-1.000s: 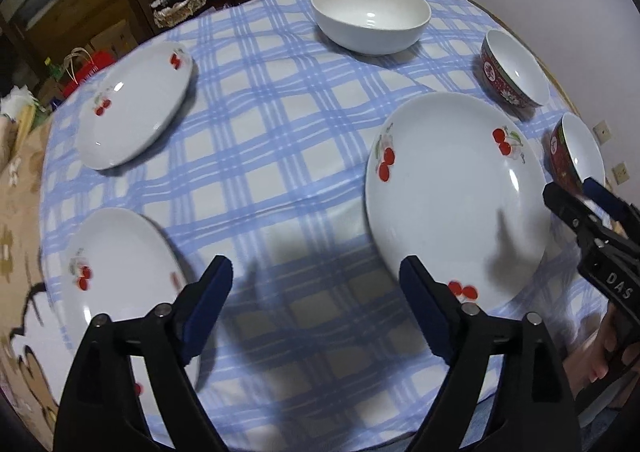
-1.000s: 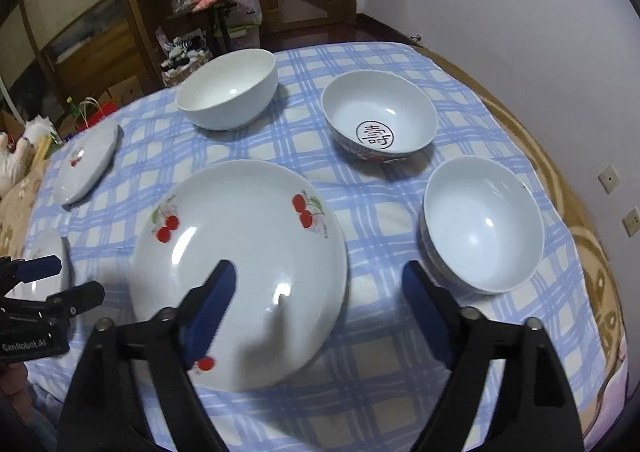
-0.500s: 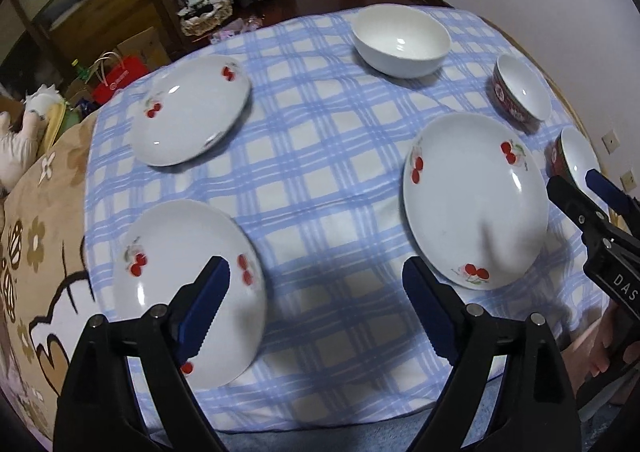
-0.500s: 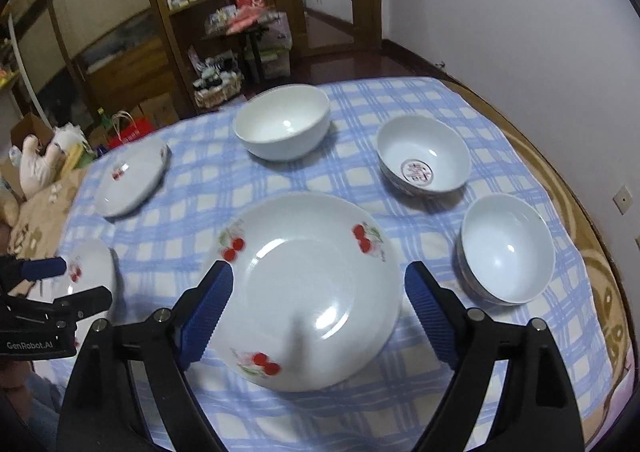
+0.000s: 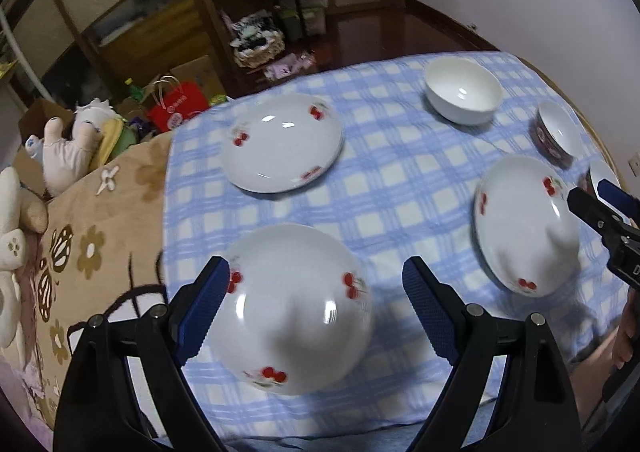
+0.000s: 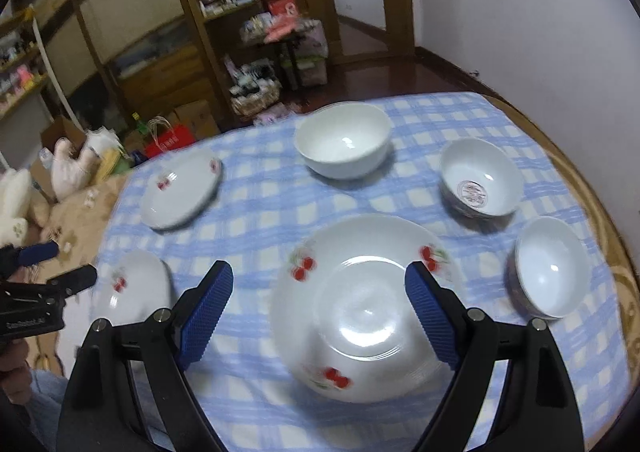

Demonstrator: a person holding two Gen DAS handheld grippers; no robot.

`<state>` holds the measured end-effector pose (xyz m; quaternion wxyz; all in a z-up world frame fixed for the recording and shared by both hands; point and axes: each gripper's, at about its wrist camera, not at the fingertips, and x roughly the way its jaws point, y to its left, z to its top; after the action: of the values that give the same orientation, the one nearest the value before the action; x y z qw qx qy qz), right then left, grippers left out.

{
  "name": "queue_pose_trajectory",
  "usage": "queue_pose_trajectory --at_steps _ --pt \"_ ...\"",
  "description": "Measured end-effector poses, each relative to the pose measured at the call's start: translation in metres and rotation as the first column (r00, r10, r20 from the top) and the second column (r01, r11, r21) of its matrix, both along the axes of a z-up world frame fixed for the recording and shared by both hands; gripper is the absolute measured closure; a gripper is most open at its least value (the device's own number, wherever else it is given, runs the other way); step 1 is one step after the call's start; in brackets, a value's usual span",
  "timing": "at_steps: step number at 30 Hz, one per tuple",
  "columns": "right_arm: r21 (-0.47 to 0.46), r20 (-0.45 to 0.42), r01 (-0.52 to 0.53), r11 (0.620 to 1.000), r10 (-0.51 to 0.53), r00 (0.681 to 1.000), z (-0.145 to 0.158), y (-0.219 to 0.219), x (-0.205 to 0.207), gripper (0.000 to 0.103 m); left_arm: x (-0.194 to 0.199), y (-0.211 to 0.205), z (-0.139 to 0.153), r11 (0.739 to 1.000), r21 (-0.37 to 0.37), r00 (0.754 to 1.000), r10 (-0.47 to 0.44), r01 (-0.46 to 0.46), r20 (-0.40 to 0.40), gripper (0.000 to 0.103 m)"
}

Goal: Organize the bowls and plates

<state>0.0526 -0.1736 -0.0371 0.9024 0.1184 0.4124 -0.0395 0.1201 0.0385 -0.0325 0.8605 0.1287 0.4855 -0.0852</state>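
Three white cherry-print plates lie on the blue checked tablecloth (image 5: pixel 400 180): a near-left plate (image 5: pixel 296 308), a far-left plate (image 5: pixel 282 142) and a right plate (image 5: pixel 524 224). My left gripper (image 5: pixel 316 304) hovers open above the near-left plate, holding nothing. My right gripper (image 6: pixel 320 300) hangs open above the right plate (image 6: pixel 364 304), also holding nothing. A plain white bowl (image 6: pixel 344 140) stands at the back. Two red-sided bowls sit at the right, one with a red emblem inside (image 6: pixel 480 180) and one plain inside (image 6: pixel 552 268).
The round table's wooden rim (image 6: pixel 592 196) runs close to the white wall at the right. A beige flowered blanket (image 5: pixel 80 244) with plush toys (image 5: pixel 64 148) lies left of the table. Shelves, boxes and a red bag (image 5: pixel 180 104) crowd the floor behind.
Both grippers have risen and drawn back from the table, so more of the room shows. The left view has swung left over the near-left plate. No dish has moved.
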Motion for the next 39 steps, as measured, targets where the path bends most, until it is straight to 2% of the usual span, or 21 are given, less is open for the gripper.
queue_pose_trajectory --at_steps 6,12,15,22,28,39 --pt "-0.003 0.02 -0.048 0.999 0.048 0.999 0.003 0.031 0.016 0.011 0.01 0.035 0.004 0.998 -0.028 0.998 0.056 -0.055 0.023 0.016" --pt "-0.016 -0.007 -0.088 0.996 0.088 0.996 -0.003 0.058 0.031 0.011 0.018 0.066 -0.006 0.994 -0.047 0.995 0.102 -0.101 0.01 0.016" --pt "0.008 -0.026 -0.129 0.992 0.129 0.991 -0.007 0.073 0.038 0.011 0.019 0.079 -0.012 0.991 -0.05 0.993 0.121 -0.12 0.001 0.016" --pt "-0.076 -0.063 -0.215 0.974 0.21 0.976 -0.02 0.117 0.047 0.011 0.024 0.116 -0.03 0.979 -0.093 0.983 0.178 -0.183 -0.05 0.016" --pt "-0.1 -0.103 -0.253 0.962 0.243 0.965 -0.034 0.144 0.052 0.011 0.026 0.136 -0.046 0.968 -0.126 0.974 0.205 -0.217 -0.097 0.016" --pt "-0.141 -0.144 -0.295 0.945 0.275 0.951 -0.055 0.176 0.056 0.011 0.027 0.15 -0.074 0.963 -0.145 0.966 0.203 -0.227 -0.16 0.016"
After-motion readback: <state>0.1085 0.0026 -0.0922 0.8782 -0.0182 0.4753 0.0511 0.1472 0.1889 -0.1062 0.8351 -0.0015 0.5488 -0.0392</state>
